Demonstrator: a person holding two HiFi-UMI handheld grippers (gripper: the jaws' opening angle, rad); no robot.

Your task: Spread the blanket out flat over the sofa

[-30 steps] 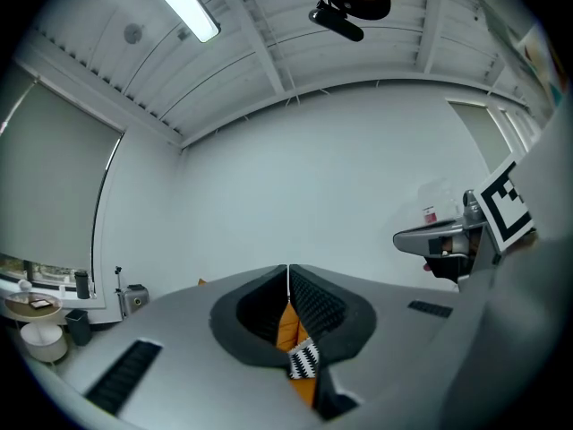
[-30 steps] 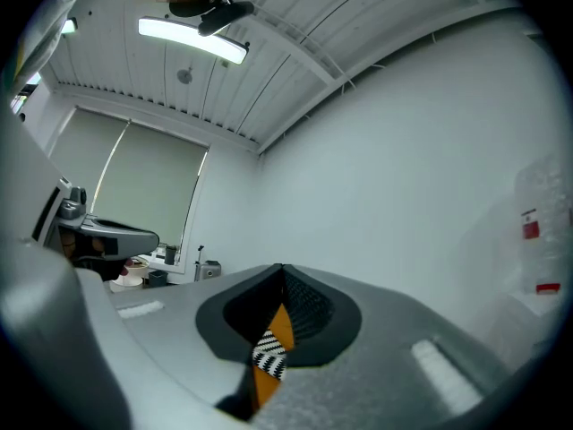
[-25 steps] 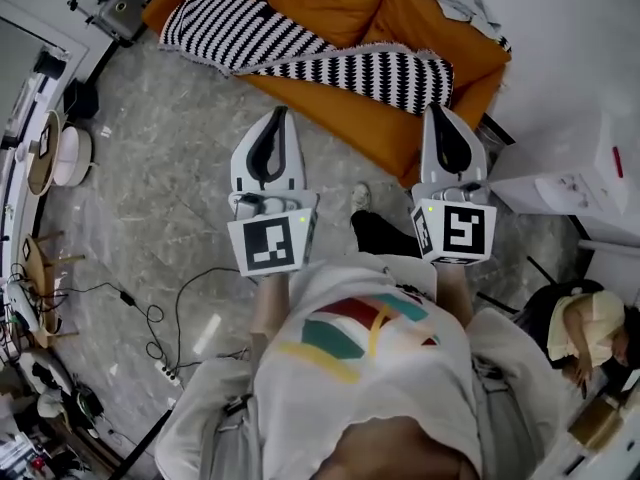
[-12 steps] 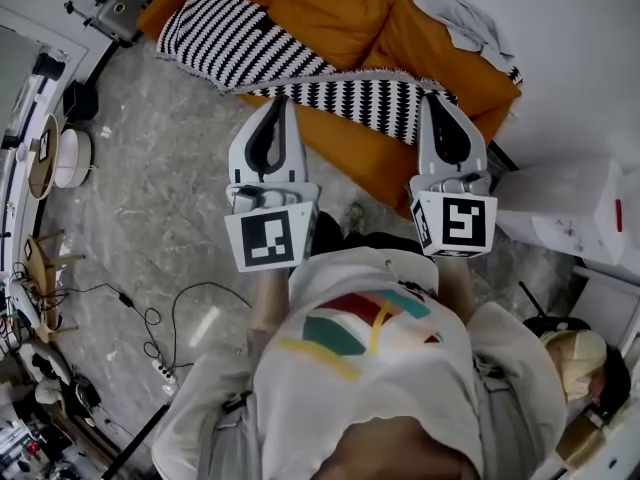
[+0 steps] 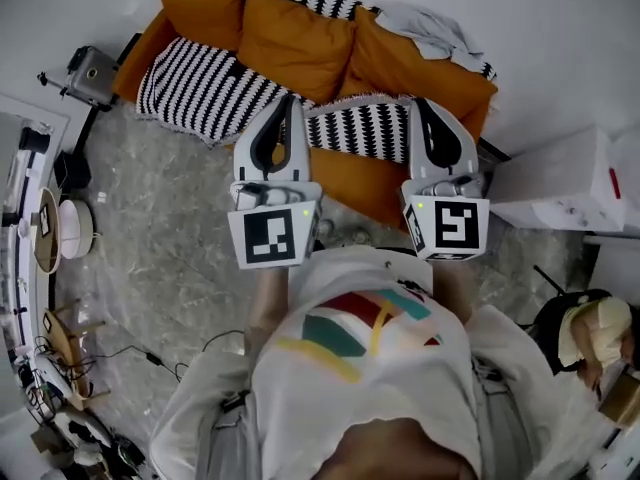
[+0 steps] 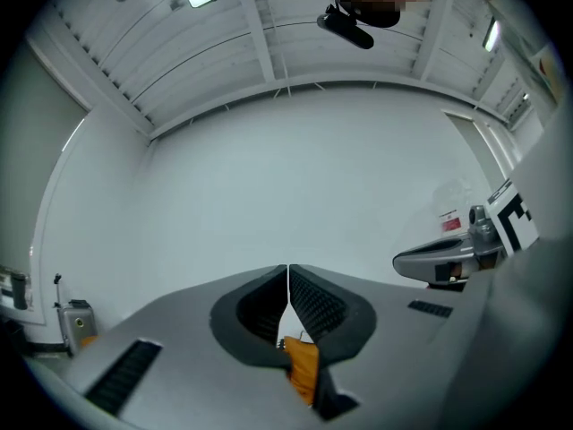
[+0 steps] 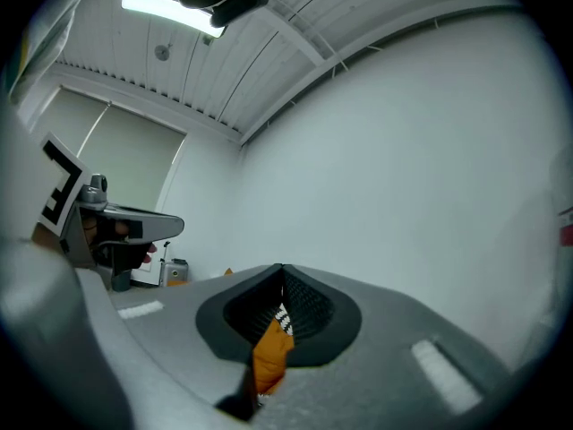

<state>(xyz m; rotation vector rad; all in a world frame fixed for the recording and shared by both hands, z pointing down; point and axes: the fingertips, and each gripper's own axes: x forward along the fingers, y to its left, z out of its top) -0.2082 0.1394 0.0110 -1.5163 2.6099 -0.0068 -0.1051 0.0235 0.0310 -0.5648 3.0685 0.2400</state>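
Note:
A black-and-white zigzag blanket [image 5: 190, 88] lies bunched over the left seat of the orange sofa [image 5: 300, 43], with a strip trailing right along the seat front. In the head view both grippers are held up side by side in front of the sofa. The tip of my left gripper [image 5: 288, 103] is over the blanket's middle, and my right gripper [image 5: 418, 106] is over its right end. In the left gripper view the left gripper [image 6: 287, 271] is shut and holds nothing. My right gripper [image 7: 283, 269] is shut the same way, with only sofa and blanket showing behind the gap.
A grey-white cloth [image 5: 430, 23] lies on the sofa's right backrest. A white cabinet [image 5: 565, 183] stands to the right of the sofa, with a seated person [image 5: 590, 333] below it. A small machine [image 5: 88, 68] sits at the sofa's left end. Cables [image 5: 70, 408] lie on the floor at lower left.
The sofa has slid lower and nearer in the head view. Both gripper tips now overlap the blanket's front strip. The jaws stay shut.

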